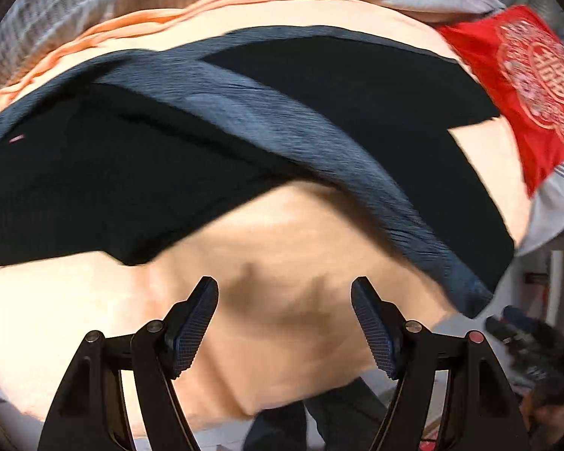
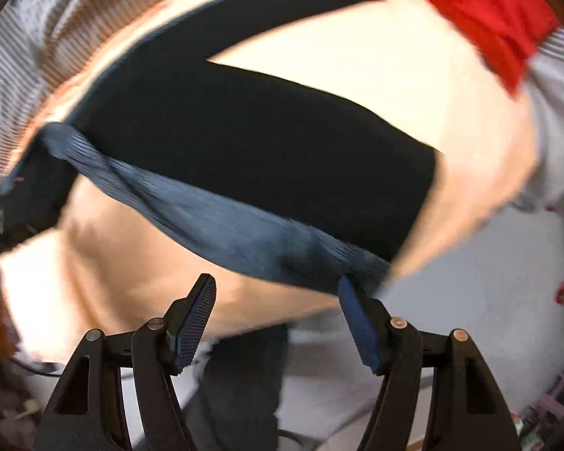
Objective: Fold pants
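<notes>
Both claws stand wide apart and grip nothing: the left claw [image 1: 285, 295] hangs over bare peach sheet [image 1: 282, 263], the right claw [image 2: 276, 293] at the sheet's near edge. Dark pants [image 1: 94, 188] lie spread just beyond both, their ribbed waistband [image 2: 225, 225] nearest the right claw's tips, a red cloth [image 1: 526, 90] farther off.

One sign legible: a pale ornamental emblem, resembling the Chinese double-happiness character inside a round floral medallion, printed on the red cloth [image 1: 515, 86] (sharpest in the left wrist view). A small pinkish tag on the dark pants [image 1: 319, 86] is too blurred to read.
</notes>
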Demonstrator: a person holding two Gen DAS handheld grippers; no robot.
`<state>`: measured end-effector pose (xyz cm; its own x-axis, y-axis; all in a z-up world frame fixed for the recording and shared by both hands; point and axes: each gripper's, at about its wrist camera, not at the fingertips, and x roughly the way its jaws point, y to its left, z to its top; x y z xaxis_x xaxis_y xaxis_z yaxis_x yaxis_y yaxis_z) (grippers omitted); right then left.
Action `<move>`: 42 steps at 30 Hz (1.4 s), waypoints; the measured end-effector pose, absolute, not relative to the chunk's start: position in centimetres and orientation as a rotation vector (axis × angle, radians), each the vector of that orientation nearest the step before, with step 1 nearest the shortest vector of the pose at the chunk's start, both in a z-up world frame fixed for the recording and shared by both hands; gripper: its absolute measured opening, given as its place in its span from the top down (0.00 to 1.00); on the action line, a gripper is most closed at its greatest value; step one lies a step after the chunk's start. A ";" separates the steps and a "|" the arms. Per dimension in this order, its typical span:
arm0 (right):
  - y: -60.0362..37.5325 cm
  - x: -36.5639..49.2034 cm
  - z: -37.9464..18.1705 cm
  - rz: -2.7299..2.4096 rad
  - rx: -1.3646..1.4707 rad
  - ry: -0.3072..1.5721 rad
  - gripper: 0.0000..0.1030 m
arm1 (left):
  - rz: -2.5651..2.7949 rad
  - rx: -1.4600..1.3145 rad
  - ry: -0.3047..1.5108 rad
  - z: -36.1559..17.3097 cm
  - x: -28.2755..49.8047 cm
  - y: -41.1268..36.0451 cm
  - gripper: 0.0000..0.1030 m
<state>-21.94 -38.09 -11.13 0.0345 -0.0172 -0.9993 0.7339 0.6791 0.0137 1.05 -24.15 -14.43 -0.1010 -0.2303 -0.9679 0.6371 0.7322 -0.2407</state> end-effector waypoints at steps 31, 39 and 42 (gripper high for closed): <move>-45.7 -27.9 -18.1 -0.403 1.065 1.327 0.93 | -0.732 0.222 1.631 -17.6 -1.9 -32.5 0.69; -48.0 -26.5 -11.3 -0.315 1.021 1.216 0.97 | -0.800 0.152 1.559 -13.3 -0.8 -33.1 0.79; -49.9 -25.6 -9.6 -0.311 1.011 1.176 0.97 | -0.811 0.133 1.544 -12.1 0.1 -33.6 0.79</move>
<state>-25.65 -49.94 -9.56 0.4021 0.2838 -0.8705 0.6772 0.5477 0.4913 0.14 -33.57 -12.09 -0.1708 -0.3769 -0.9104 0.5352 0.7403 -0.4068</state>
